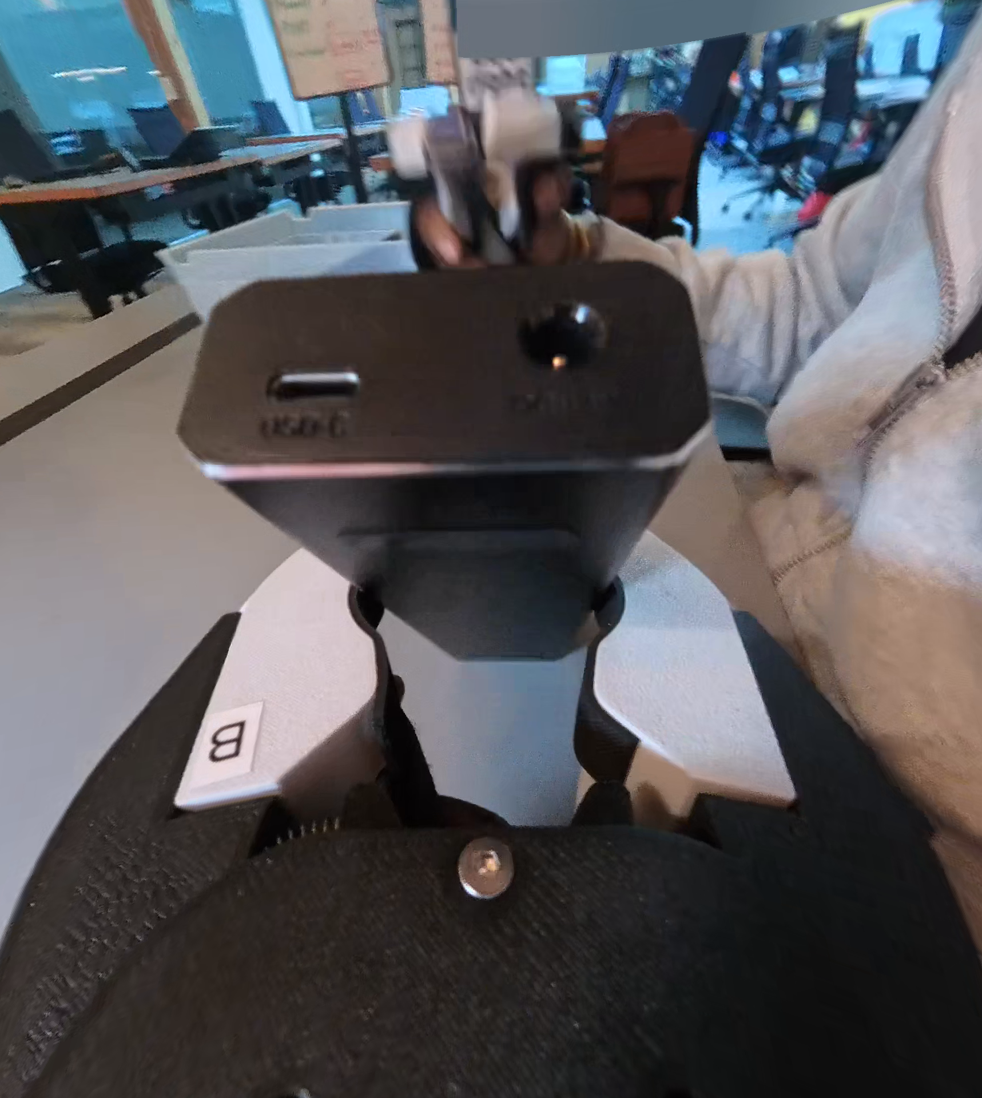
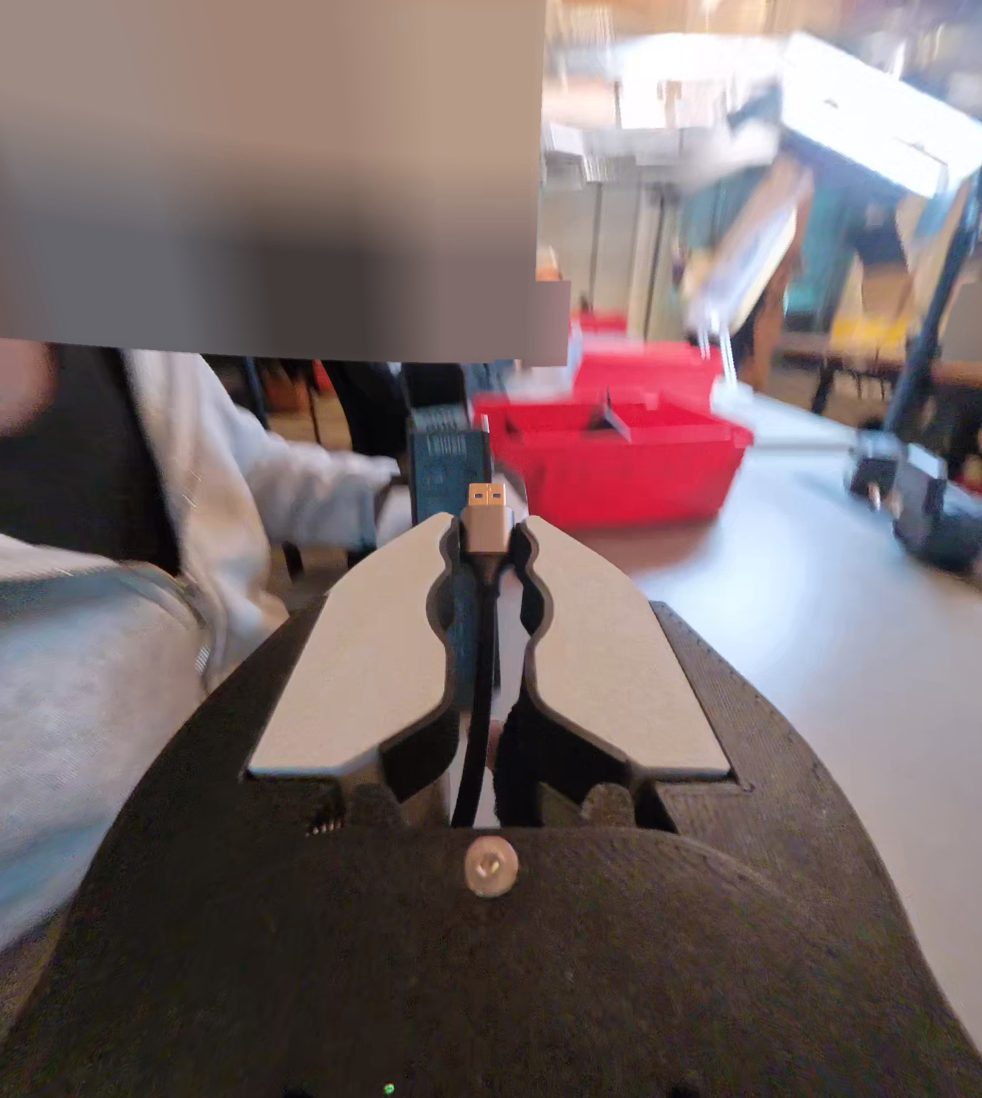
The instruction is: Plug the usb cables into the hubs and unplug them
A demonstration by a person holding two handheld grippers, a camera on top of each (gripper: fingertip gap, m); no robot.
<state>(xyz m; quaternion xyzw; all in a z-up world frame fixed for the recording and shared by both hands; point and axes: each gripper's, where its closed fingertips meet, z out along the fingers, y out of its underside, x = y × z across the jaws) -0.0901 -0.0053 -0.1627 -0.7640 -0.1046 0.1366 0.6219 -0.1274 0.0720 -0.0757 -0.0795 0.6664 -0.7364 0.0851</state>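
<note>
My left gripper [image 1: 485,600] is shut on a dark grey USB hub [image 1: 447,386] and holds it above the table, its end face with a small oval port and a round socket turned toward the camera. My right gripper [image 2: 487,526] is shut on a USB cable plug [image 2: 485,514] with a silver shell and gold tip; its black cable runs back between the fingers. The hub also shows in the right wrist view [image 2: 447,469], just beyond the plug tip and apart from it. The right gripper shows blurred behind the hub in the left wrist view [image 1: 476,154].
A grey table [image 1: 60,564] lies below. A white bin [image 1: 292,261] stands behind the hub. A red bin [image 2: 607,457] stands on the table ahead on the right, with a black device [image 2: 922,505] farther right. The person's pale sleeve [image 1: 833,356] fills the right side.
</note>
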